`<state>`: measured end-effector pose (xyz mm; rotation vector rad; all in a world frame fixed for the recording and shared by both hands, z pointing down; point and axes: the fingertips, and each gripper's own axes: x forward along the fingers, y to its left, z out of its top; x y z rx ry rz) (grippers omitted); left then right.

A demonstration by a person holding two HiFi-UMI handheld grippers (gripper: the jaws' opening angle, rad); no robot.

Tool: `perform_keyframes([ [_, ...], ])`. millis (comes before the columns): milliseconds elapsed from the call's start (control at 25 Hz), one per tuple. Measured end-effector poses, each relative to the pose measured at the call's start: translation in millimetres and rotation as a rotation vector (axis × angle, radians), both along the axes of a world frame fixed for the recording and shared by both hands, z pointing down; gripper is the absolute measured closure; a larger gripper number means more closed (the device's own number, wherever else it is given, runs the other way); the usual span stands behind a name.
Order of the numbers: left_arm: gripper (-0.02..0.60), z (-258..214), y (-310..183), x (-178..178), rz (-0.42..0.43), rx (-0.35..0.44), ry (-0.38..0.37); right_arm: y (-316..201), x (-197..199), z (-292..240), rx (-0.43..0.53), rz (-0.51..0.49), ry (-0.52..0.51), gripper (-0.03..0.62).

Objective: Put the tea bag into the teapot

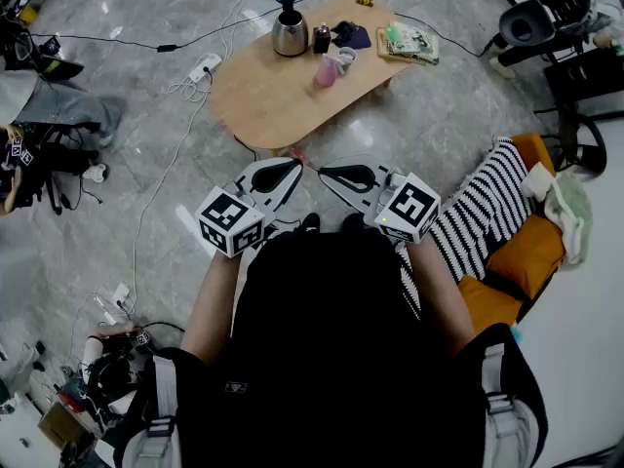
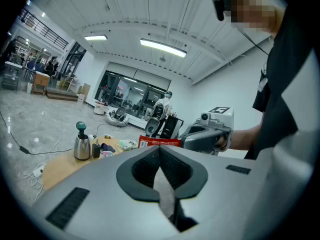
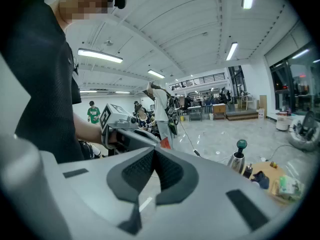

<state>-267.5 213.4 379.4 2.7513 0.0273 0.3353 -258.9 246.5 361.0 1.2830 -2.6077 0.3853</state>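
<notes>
Left gripper (image 1: 297, 164) jaws closed on a red tea bag (image 2: 159, 143), right gripper (image 1: 321, 172) jaws closed with nothing between, teapot (image 1: 290, 33) standing on the wooden bench (image 1: 273, 100), well apart from both.

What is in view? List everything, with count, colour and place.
Table: one, light wood, ahead on grey floor.
Teapot: one, steel with teal knob, table's far edge.
Pink cup: one, mid-table.
Pale cup: one, beside the pink one.
Dark cloth: one, navy, right of teapot.
Green packet: one, table's right end.
Power strip: one, white, floor left of table.
Striped fabric: one, black-white, at right.
Orange cushion: one, beside the stripes.
Tea bag: one, red packet, at left tongs' tips.
Left tongs: grey-white, shut on tea bag.
Right tongs: grey-white, shut, nothing seen between.
</notes>
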Motion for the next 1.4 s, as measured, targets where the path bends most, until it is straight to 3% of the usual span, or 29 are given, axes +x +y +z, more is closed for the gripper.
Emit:
perform_keyframes([
  [840,0.572,4.6,28.1,33.1,-0.011,-0.005,-0.026,24.6,17.1,1.4,-0.006,-0.069,-0.051,0.588],
  [1120,0.572,9.8,47.8,62.8,-0.056,-0.015,-0.05,49.3,61.1,0.4,0.001,-0.066,-0.068,0.588],
  [1400,0.572,5.2,62.7,121.2,-0.14,-0.013,-0.036,76.2,130.9,-1.9,-0.005,-0.101,-0.063,0.588],
])
